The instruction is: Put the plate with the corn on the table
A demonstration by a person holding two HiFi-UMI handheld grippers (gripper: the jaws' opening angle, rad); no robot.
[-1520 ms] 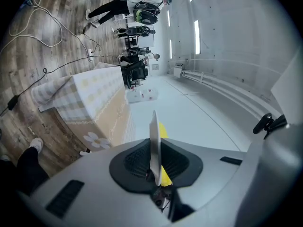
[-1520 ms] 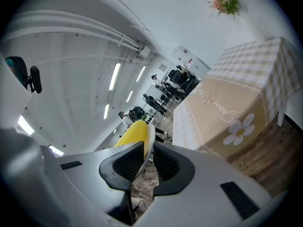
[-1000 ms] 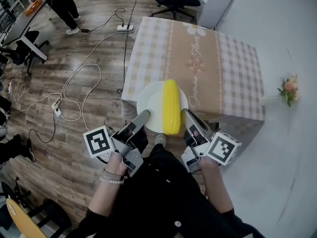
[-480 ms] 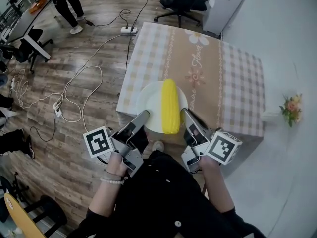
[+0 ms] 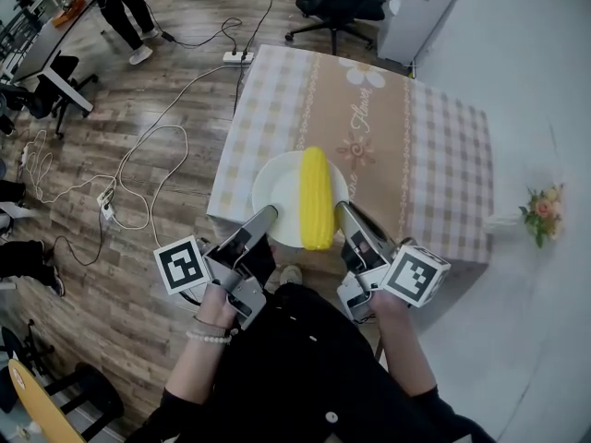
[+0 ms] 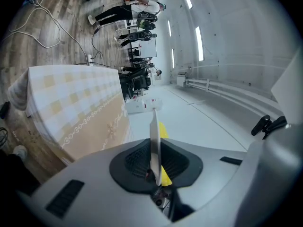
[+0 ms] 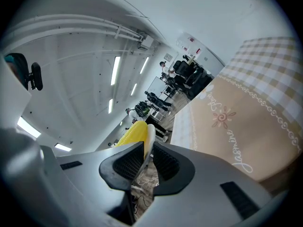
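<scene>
The round white plate [image 5: 272, 192] bearing the yellow corn cob [image 5: 314, 197] is now farther over the beige checked-cloth table [image 5: 434, 155], its rim clamped at 7 o'clock by the left gripper [image 5: 265, 217] and at 5 o'clock by the right gripper [image 5: 343, 210].

Yellow corn [image 5: 315, 198], white plate [image 5: 274, 192], beige/white checked tablecloth [image 5: 434, 155] w/ flower print.

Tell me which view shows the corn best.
The head view: the whole corn lies lengthwise on the plate. Both gripper views show only a yellow strip of it beside the plate's edge-on rim.
</scene>
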